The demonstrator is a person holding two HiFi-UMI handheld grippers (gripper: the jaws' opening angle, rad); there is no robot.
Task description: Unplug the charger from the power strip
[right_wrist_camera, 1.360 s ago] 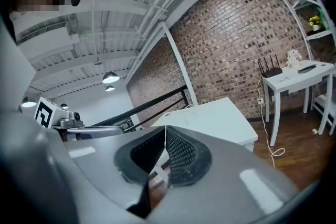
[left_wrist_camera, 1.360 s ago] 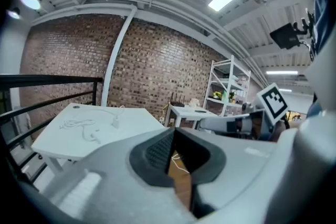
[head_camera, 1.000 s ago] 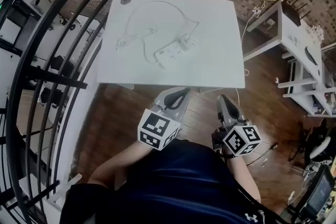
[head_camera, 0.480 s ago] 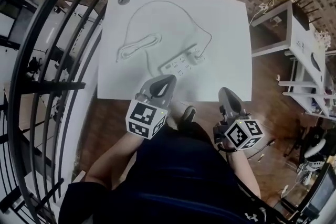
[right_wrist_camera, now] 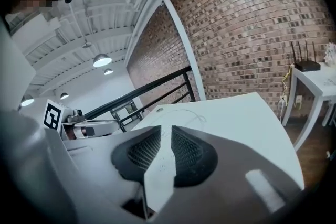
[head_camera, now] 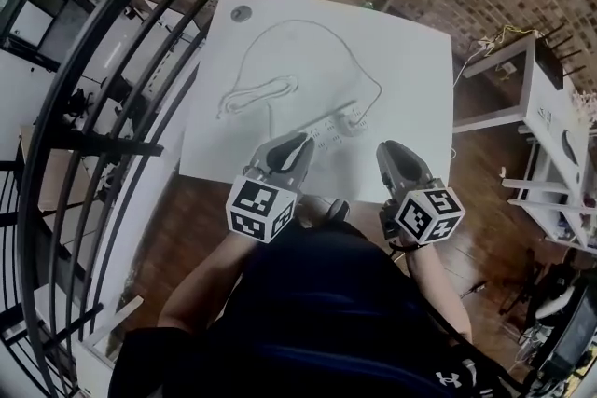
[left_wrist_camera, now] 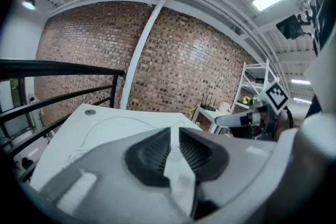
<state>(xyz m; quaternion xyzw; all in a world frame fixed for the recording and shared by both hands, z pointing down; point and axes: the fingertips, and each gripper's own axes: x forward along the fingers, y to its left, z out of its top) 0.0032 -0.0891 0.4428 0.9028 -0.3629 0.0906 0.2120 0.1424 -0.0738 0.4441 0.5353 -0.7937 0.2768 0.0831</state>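
Head view shows the white power strip point(head_camera: 334, 129) lying on the white table point(head_camera: 410, 51), the charger point(head_camera: 359, 117) plugged in at its far end. The left gripper point(head_camera: 297, 143) and right gripper point(head_camera: 390, 150) hover just beside the strip. Their jaws have just opened to a narrow gap, with nothing between them.

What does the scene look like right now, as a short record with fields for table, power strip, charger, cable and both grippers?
table: white, beside a black railing
power strip: white, lying near the table's front edge
charger: appears plugged in at the strip's right end
cable: white, arcing across the table
left gripper: over the front edge; jaws have just been opening, nothing between them
right gripper: over the front edge; jaws have just been opening, nothing between them
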